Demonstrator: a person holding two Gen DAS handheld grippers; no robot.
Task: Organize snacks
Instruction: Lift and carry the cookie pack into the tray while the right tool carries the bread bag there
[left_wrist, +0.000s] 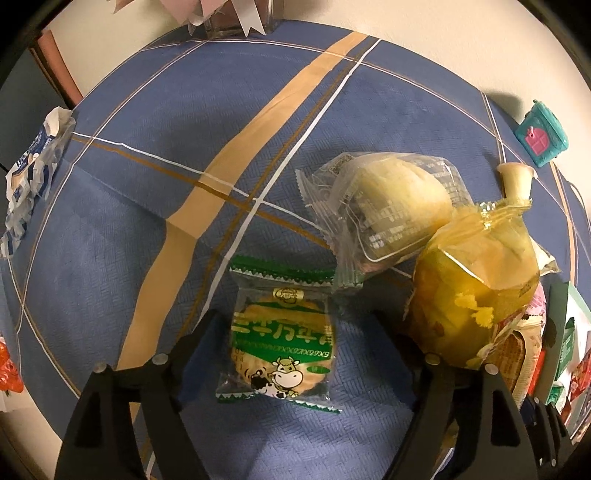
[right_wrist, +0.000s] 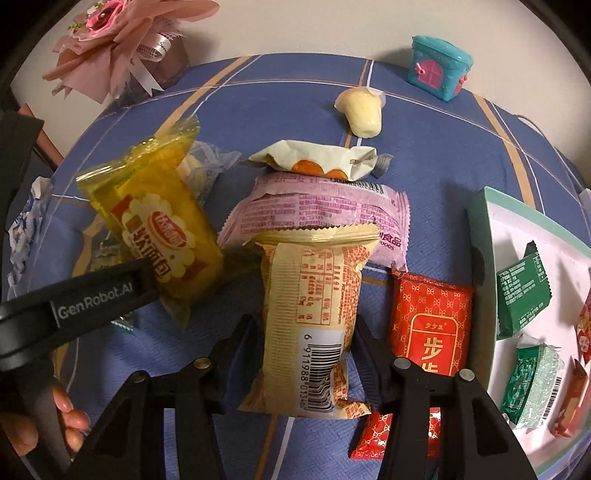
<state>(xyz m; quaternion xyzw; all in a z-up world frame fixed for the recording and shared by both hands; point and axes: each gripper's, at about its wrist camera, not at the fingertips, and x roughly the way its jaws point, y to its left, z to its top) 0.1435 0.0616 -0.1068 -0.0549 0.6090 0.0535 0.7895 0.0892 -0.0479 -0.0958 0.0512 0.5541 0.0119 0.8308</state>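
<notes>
My left gripper (left_wrist: 291, 328) is open, its fingers on either side of a green cow-print cracker packet (left_wrist: 282, 341) lying on the blue cloth. A clear bread packet (left_wrist: 384, 210) and a yellow soft-bread bag (left_wrist: 476, 280) lie just right of it. My right gripper (right_wrist: 304, 328) has its fingers against both sides of a cream snack packet with a barcode (right_wrist: 314, 314). A pink packet (right_wrist: 321, 218), a red packet (right_wrist: 430, 321) and the yellow bag (right_wrist: 155, 229) lie around it. The left gripper body (right_wrist: 85, 302) shows at left.
A white tray with a green rim (right_wrist: 480, 229) at right holds green packets (right_wrist: 521, 291). A jelly cup (right_wrist: 362, 110), a teal toy house (right_wrist: 439, 66) and a pink bouquet (right_wrist: 114, 44) stand at the back. A blue-white wrapper (left_wrist: 33, 162) lies at the table's left edge.
</notes>
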